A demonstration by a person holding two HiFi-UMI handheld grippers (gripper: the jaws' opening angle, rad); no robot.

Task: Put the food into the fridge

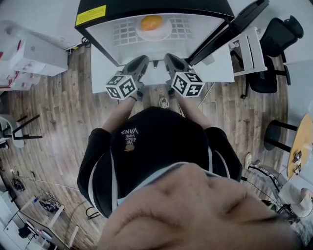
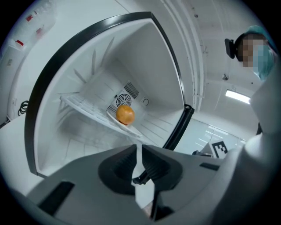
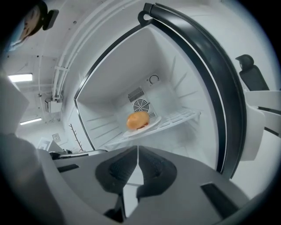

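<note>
Wood-plank floor (image 1: 49,122), black office chair (image 1: 281,31), ceiling striplight (image 3: 19,78)

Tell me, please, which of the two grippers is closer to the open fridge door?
The right gripper: the door hangs open on its side of the fridge, while the left gripper sits farther away. Both are shut and empty.

Head view: we read "VANS" (image 1: 130,132), printed in white on the person's black top (image 1: 161,146). The smaller lines under it are too fine to make out.

A yellow label (image 1: 90,15) sits on the fridge's black top edge (image 1: 195,7); we cannot read its print.

The marker cube (image 1: 121,87) on the left hand-held gripper (image 1: 143,59) and the marker cube (image 1: 188,84) on the right hand-held gripper (image 1: 167,57) carry black-and-white square patterns, with no letters or numbers.
</note>
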